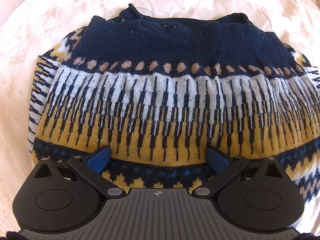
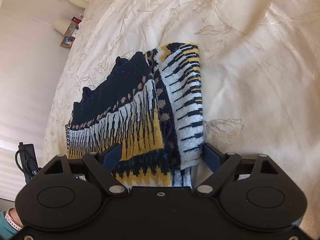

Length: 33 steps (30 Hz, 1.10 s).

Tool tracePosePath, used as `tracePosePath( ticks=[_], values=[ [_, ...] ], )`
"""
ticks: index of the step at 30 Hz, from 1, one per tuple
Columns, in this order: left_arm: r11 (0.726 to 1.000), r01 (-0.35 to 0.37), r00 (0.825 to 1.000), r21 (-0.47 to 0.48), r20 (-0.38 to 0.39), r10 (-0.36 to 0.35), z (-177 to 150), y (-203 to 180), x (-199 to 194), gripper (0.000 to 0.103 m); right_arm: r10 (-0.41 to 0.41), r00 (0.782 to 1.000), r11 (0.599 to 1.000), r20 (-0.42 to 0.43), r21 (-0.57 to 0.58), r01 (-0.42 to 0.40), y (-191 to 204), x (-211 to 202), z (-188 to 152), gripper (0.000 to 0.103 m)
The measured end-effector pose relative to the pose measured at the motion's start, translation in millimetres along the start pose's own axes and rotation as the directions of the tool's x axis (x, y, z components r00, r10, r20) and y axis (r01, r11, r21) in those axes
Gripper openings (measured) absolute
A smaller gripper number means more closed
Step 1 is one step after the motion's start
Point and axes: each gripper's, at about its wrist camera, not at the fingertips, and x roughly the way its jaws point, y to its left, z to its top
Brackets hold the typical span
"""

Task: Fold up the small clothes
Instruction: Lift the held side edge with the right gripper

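Left wrist view shows the navy, mustard and white patterned knit sweater point(image 1: 160, 100) folded mid-bed on the cream embroidered bedspread point(image 1: 50, 20); our left gripper point(image 1: 158, 158) and right gripper point(image 2: 162, 156) have jaws wide, holding nothing. We should pinch both layers evenly before folding.

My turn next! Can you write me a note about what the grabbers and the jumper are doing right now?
Left gripper: open, empty, over the near edge of the jumper.
Right gripper: open, around the jumper's near right corner, not pinching it.
The jumper lies on the cream bedspread, already folded into a compact bundle with the navy band farthest away.
Left: probably one tidy-up or final fold.
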Motion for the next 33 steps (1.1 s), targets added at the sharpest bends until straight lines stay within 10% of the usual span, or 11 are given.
tracePosePath(
  ticks=[6,25,29,33],
  values=[
    [1.000,-0.006,1.000,-0.001,0.008,0.006,-1,-2,-1,0.103,0.062,0.998,0.998,-0.031,-0.005,-0.062,1,25,8,0.103],
    [1.000,0.000,1.000,0.008,0.006,0.000,-1,-1,-2,0.103,0.220,0.974,0.973,-0.046,0.086,-0.216,-19,32,21,0.103],
    [0.999,0.029,0.999,-0.016,0.022,-0.029,0,0,-15,0.093,0.095,0.994,0.995,-0.055,0.009,-0.094,-3,29,19,0.051],
    [1.000,0.025,0.995,-0.006,0.098,-0.025,2,-6,-21,0.093,0.064,0.998,0.998,-0.026,0.018,-0.063,4,24,12,0.045]
  ],
)
